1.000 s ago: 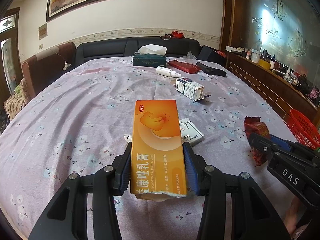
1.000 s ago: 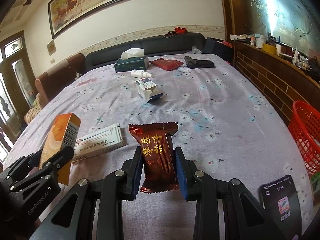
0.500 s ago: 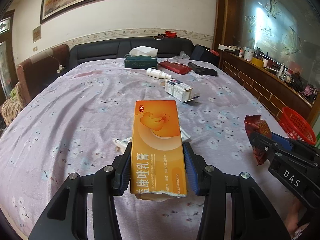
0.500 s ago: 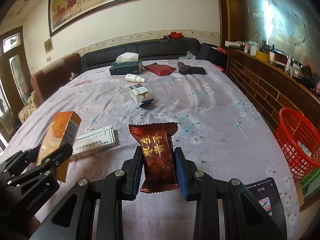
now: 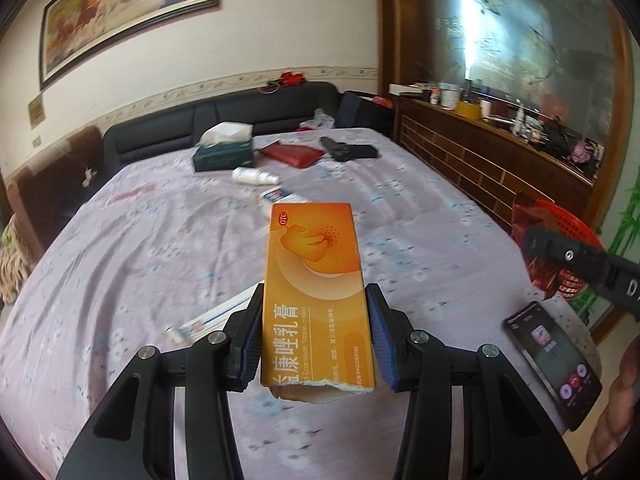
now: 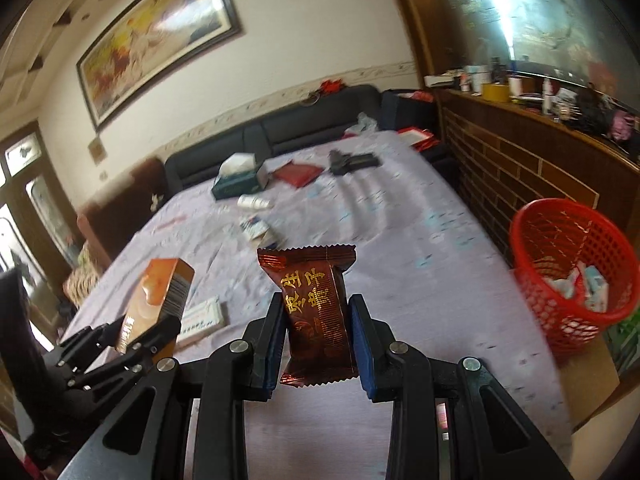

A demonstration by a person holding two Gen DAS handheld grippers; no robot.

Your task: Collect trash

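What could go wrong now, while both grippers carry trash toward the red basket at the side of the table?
1. The right gripper pinches only the lower part of the brown snack wrapper; this thin foil could slip out before reaching the red basket.
2. The orange box in the left gripper has a torn, open end, so it may crush or slide.
3. A phone lies at the table edge near the basket; a passing gripper might knock it off.

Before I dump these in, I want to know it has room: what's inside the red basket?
The red basket holds a few pale, bluish-white boxes or wrappers along its right side. Its wall hides the bottom.
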